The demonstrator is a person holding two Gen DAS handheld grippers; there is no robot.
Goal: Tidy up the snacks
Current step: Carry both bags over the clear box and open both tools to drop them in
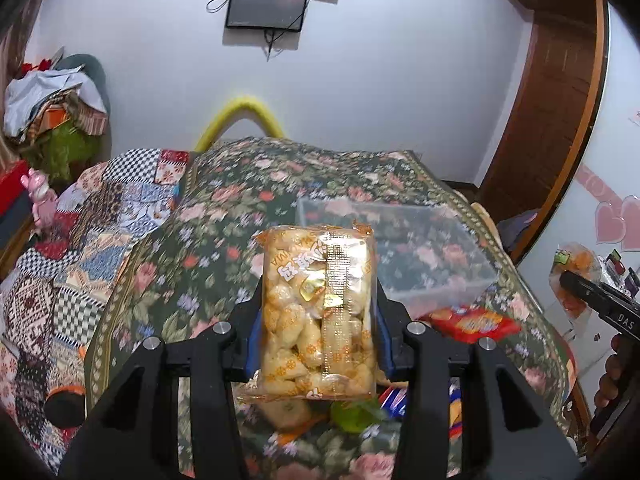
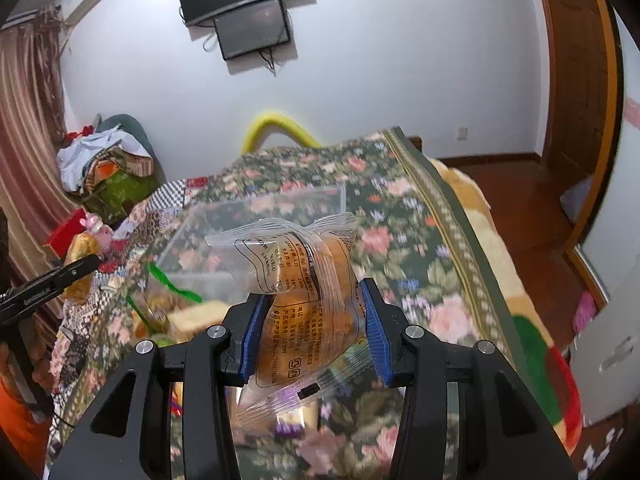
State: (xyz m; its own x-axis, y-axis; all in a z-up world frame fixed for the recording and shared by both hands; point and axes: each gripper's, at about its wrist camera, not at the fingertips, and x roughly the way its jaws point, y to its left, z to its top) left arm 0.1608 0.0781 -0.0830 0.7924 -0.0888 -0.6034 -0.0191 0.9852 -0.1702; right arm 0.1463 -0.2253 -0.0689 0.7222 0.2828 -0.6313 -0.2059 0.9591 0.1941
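The left tongs (image 1: 318, 312) clamp a clear orange-printed pack of puffed snacks (image 1: 318, 312), held upright above the floral bedspread (image 1: 224, 216); its white lettering is too blurred to read. The right tongs (image 2: 310, 320) grip a clear pouch with an orange cake (image 2: 304, 300) inside, black Chinese print and a recycling mark on its back.

Only the left wrist view shows a red snack packet (image 1: 474, 322) on the bed at 3 o'clock of the held pack, just beside the clear plastic box (image 1: 400, 248) at 1 o'clock. Only the right wrist view shows a green-striped wrapper (image 2: 168, 292) at 9 o'clock. In the left view the other tool bears "DAS" on its body.
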